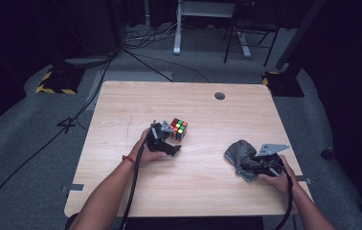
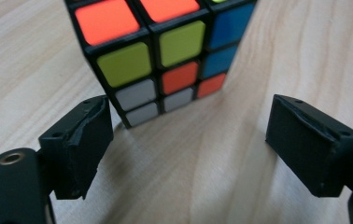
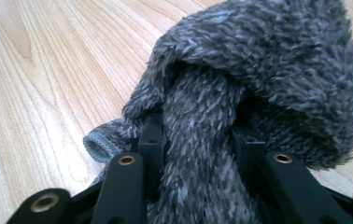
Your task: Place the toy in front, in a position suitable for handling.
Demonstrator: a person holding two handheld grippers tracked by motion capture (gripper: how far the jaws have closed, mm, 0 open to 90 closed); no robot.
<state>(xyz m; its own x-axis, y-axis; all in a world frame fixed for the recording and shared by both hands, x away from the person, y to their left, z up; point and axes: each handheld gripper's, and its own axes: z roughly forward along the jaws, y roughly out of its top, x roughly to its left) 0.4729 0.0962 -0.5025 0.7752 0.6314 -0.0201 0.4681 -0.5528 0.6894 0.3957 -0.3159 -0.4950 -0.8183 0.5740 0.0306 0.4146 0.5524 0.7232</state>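
Your left gripper (image 2: 188, 144) is standing released, its two black pads (image 2: 79, 140) spread wide with bare table between them. Just ahead of those pads, the puzzle cube (image 2: 165, 51) is sitting on the wooden table (image 2: 282, 56), its near bottom corner level with the inner edge of the one pad and apart from the other; neither pad is pressing on it. You are seeing orange, yellow-green, white and blue tiles on the faces turned toward you. In the high view your left gripper (image 1: 167, 139) is lying low, with the cube (image 1: 179, 128) right at its tips.

Your right gripper (image 3: 198, 140) is clenching a thick fold of the grey fluffy cloth (image 3: 258, 60), the pile bulging up between the fingers (image 3: 152, 135) and hanging over them on the far side. A hemmed edge is poking out beside one finger. From above, your right gripper (image 1: 246, 163) is resting on the table with the cloth (image 1: 239, 152) bunched at its tips, well apart from the cube.
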